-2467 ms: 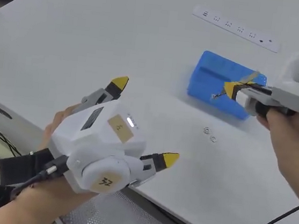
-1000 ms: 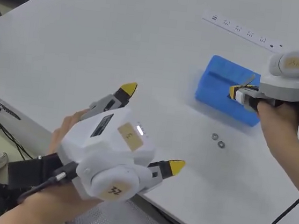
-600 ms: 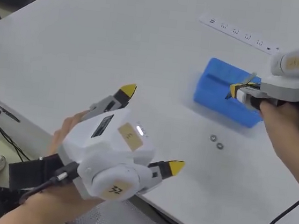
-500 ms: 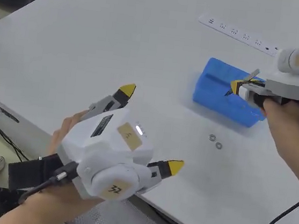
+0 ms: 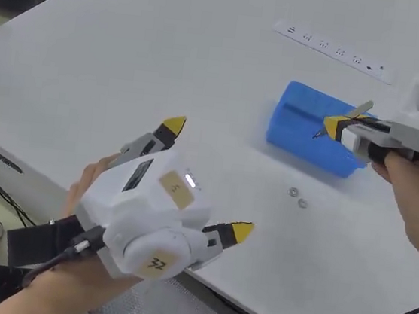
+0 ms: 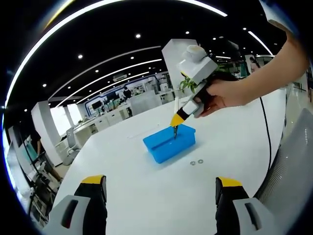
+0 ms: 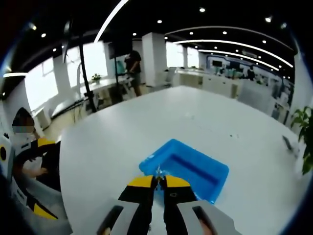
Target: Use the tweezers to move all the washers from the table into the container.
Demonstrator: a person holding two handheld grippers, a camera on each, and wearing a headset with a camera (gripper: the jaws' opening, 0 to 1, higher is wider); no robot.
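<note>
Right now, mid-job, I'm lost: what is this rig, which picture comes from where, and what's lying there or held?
A person holds a tool in each hand. The head view looks down from their headset; each round picture looks along one tool's jaws. The left hand-held gripper is open, holding nothing. The right hand-held gripper is shut on the tweezers, whose tip hangs over the blue container. Two washers lie on the white table beside it; a power strip lies beyond. Whether the tweezers carry a washer is too small to tell.

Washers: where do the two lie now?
In the head view the washers lie side by side on the table, on the near side of the blue container.
</note>
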